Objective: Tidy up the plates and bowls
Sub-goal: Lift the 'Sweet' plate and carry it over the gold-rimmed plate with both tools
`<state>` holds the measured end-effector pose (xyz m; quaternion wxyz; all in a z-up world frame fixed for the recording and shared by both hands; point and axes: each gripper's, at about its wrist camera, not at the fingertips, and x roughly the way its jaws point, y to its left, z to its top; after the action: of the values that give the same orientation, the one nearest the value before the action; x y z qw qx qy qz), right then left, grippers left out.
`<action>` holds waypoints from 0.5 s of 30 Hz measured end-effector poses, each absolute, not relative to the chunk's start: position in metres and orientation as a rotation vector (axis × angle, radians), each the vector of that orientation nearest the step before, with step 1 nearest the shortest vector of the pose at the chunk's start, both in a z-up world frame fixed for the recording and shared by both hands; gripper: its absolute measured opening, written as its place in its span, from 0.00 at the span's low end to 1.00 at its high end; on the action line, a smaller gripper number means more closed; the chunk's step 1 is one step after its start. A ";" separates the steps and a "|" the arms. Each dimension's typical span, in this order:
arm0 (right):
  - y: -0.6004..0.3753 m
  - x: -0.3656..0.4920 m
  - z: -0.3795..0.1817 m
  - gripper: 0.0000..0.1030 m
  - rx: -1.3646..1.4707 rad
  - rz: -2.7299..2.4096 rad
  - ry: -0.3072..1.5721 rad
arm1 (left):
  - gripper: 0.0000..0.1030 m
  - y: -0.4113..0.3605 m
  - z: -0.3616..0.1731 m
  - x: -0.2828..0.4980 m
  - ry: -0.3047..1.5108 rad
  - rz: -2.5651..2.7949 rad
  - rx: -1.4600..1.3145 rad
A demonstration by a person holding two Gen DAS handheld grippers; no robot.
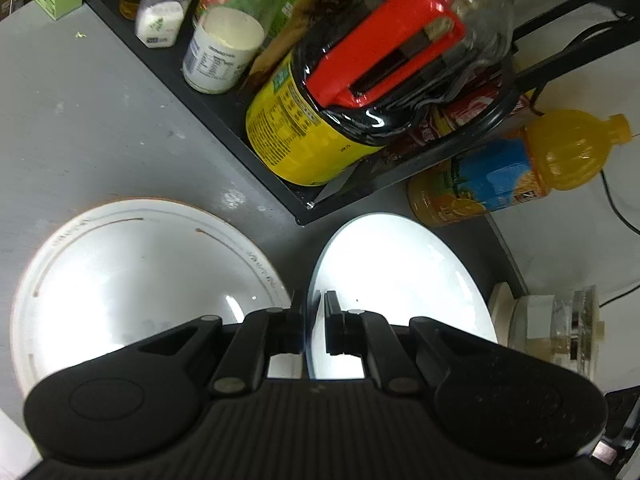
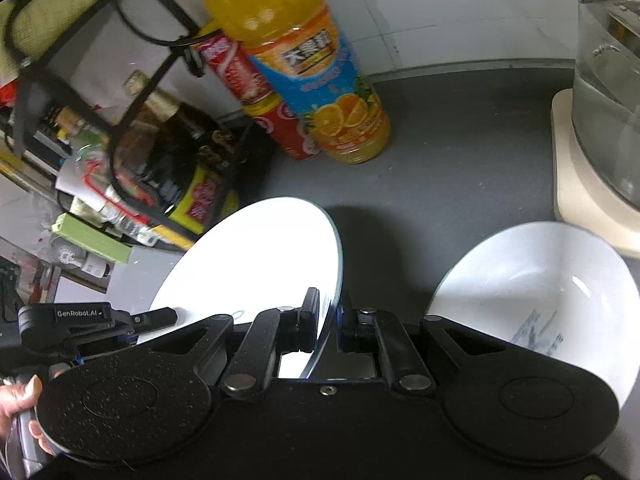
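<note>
Left wrist view shows your left gripper pinching the rim of a white plate held on edge above the counter; a larger ringed plate lies just left of it, so a stacking move goes leftward and down. Right wrist view shows your right gripper clamped on that same plate's opposite rim, its long axis running away from you toward the orange juice bottle. One bowl sits to the right. Count: two plates, one bowl.
</note>
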<state>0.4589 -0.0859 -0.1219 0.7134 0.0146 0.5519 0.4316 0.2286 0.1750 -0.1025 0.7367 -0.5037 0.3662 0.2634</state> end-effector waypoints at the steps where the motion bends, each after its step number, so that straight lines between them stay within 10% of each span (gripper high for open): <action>1: -0.087 0.454 -0.120 0.08 0.035 0.958 1.219 | 0.06 0.176 -0.100 0.224 0.802 0.569 -1.108; 15: -0.080 0.404 -0.115 0.09 0.029 0.963 1.190 | 0.03 0.197 -0.097 0.180 0.864 0.448 -1.071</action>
<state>0.4036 -0.0804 -0.1149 0.7209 0.0130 0.5385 0.4360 0.1802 0.1971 -0.0969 0.7494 -0.4902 0.3951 0.2048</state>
